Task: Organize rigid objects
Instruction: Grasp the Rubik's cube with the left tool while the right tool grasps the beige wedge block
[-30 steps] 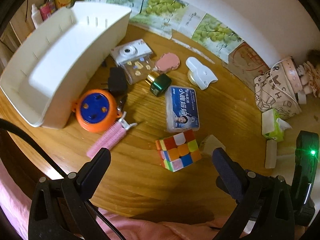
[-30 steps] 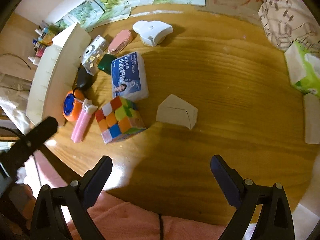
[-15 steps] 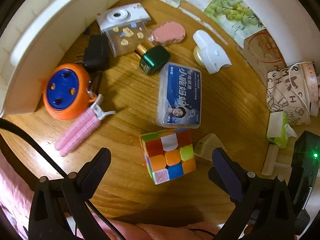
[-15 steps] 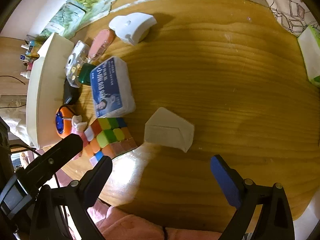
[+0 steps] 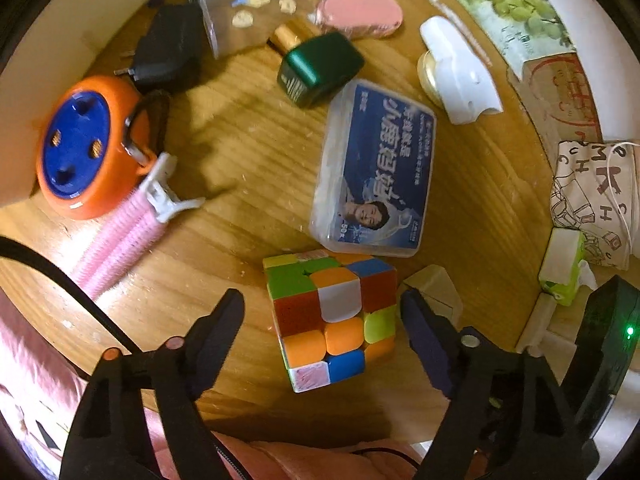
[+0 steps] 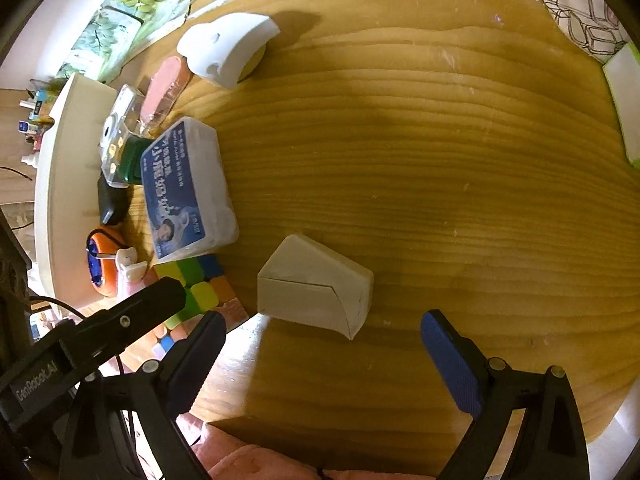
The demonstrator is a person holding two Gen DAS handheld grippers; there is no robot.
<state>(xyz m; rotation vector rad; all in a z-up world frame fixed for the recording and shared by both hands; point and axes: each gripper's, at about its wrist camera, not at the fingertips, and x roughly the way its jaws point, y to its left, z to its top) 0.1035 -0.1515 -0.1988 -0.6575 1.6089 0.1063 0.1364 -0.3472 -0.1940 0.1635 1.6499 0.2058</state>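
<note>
left gripper (image 5: 320,312) closing, fingers (image 5: 224,320) either side of rubik's cube (image 5: 332,320) on the wooden bench (image 6: 420,160), not yet pressing it. right gripper (image 6: 320,340) spread wide, holding nothing, just short of white wedge-shaped block (image 6: 316,296).

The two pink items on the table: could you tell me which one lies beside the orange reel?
The ribbed pink hair clip, touching the orange reel; the flat pink oval case lies far off, by the camera.

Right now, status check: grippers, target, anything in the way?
Left gripper closing around puzzle cube, pads not yet touching. Right gripper open, over white wedge block. Blue tissue box touches the cube's far side.
</note>
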